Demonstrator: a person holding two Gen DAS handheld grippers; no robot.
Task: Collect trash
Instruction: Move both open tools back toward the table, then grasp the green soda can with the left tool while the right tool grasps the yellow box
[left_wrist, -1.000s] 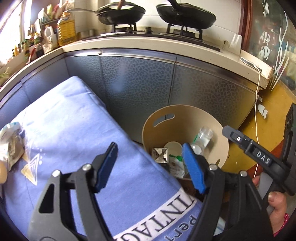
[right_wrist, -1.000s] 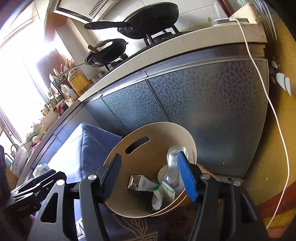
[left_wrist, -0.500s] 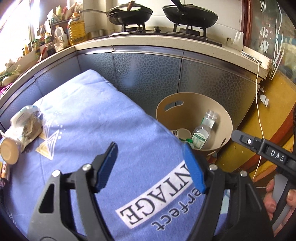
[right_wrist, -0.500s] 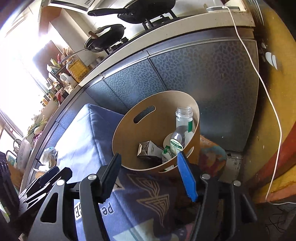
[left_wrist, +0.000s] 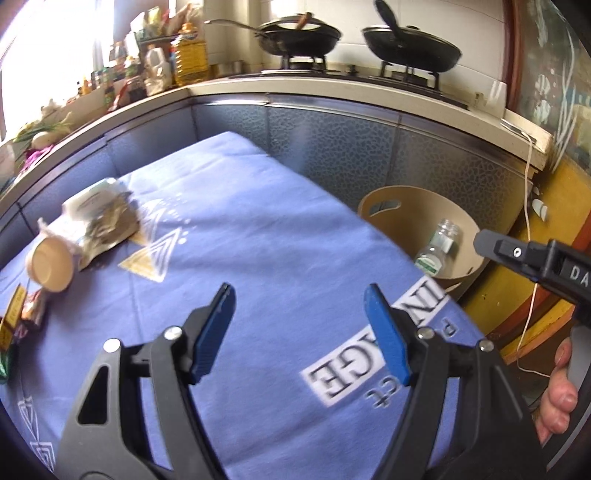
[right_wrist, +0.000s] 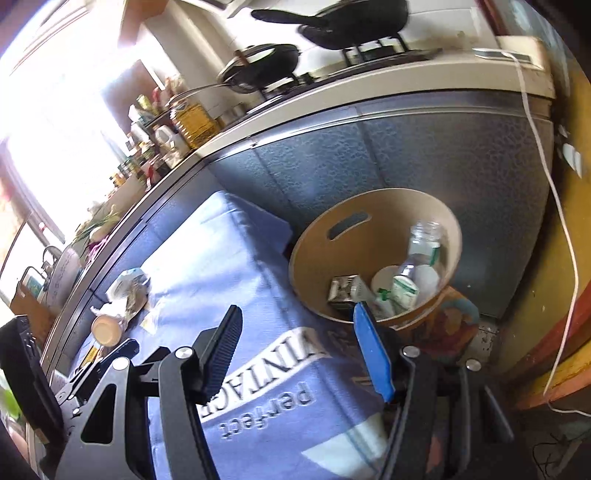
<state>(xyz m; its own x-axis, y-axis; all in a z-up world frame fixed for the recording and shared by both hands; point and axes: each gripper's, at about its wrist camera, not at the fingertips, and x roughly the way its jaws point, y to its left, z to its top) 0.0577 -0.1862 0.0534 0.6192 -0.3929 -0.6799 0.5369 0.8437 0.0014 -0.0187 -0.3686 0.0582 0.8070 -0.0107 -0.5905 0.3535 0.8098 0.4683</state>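
Observation:
A tan round bin (left_wrist: 402, 206) (right_wrist: 376, 218) stands on the floor beside the blue-clothed table (left_wrist: 258, 258). It holds a clear plastic bottle (right_wrist: 421, 247), a small carton (right_wrist: 343, 290) and a white cup. On the cloth at the far left lie a paper cup (left_wrist: 50, 264) on its side, crumpled wrappers (left_wrist: 99, 214) and small packets (left_wrist: 22, 310). My left gripper (left_wrist: 299, 328) is open and empty above the cloth. My right gripper (right_wrist: 299, 350) is open and empty over the table's edge, near the bin.
A kitchen counter (left_wrist: 332, 88) with two black pans (left_wrist: 410, 48) and bottles runs behind the table. A white cable (right_wrist: 554, 192) hangs down at the right over the yellow floor. The metal cabinet fronts (right_wrist: 424, 147) stand right behind the bin.
Both grippers have pulled back and up from the bin, toward the left over the table. The trash on the cloth's left side has come into view. Both stay open.

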